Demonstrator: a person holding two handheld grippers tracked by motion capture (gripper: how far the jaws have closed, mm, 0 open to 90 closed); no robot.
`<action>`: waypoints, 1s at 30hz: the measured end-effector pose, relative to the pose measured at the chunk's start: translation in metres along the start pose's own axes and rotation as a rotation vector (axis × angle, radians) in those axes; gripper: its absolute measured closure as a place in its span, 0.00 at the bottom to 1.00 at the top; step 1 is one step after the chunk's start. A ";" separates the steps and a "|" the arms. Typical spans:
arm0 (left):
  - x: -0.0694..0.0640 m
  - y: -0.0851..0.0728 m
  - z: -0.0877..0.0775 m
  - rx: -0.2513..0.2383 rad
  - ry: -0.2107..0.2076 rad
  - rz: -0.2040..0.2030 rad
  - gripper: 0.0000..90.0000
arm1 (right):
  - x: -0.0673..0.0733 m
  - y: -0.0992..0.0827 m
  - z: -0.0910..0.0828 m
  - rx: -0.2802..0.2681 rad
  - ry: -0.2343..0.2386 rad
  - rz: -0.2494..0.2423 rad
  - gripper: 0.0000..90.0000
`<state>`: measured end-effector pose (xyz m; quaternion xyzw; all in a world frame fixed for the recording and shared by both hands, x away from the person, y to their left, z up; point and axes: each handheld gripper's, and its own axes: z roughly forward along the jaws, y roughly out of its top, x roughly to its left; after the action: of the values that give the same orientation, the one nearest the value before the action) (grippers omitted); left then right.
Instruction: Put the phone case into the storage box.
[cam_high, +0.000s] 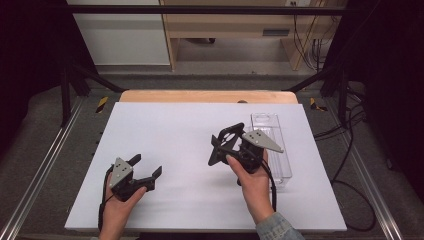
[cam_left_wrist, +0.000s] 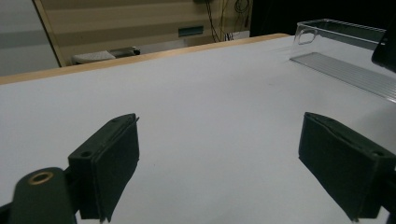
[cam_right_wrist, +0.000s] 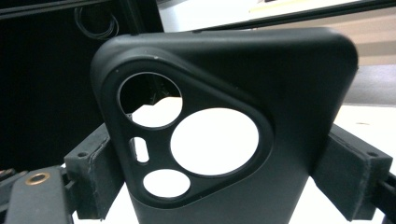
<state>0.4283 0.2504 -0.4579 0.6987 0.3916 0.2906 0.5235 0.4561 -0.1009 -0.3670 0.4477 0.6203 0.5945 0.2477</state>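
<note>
Two hand-held grippers show in the high view, each in one of the person's hands above the white tabletop (cam_high: 190, 150). We see the left hand-held gripper (cam_high: 148, 167) low at the near left, its jaws spread apart with bare tabletop between them. The right hand-held gripper (cam_high: 227, 147) sits right of centre and grasps a black phone case (cam_high: 226, 144), lifted clear of the tabletop and tilted. Just beyond and to the right of that hand lies a clear plastic tray (cam_high: 272, 137), its long side running away from the person.

Along the left hand-held gripper (cam_left_wrist: 219, 163) in its own view, we find both pads released and wide apart, with white surface between them. The clear plastic tray (cam_left_wrist: 341, 51) stands at the far right, near the tabletop's wooden edge.

Looking along the right hand-held gripper (cam_right_wrist: 219, 177) in its own view, we see the black phone case (cam_right_wrist: 280, 93) upright, clamped by its side edges between the two pads. Its camera cutout, with round holes, faces us, and the white surface shows through them.
</note>
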 end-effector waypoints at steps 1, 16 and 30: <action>0.000 0.000 0.001 0.002 0.001 -0.001 0.13 | 0.000 0.000 0.000 0.000 0.000 0.000 0.15; -0.002 -0.003 0.004 0.023 0.013 0.027 0.09 | -0.044 0.047 0.003 -0.007 -0.093 0.031 0.15; -0.003 -0.005 0.006 0.030 0.014 0.035 0.09 | -0.065 0.060 0.001 -0.016 -0.150 0.001 0.15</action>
<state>0.4304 0.2459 -0.4639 0.7110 0.3873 0.2986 0.5052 0.5032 -0.1624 -0.3239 0.4891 0.5949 0.5645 0.2969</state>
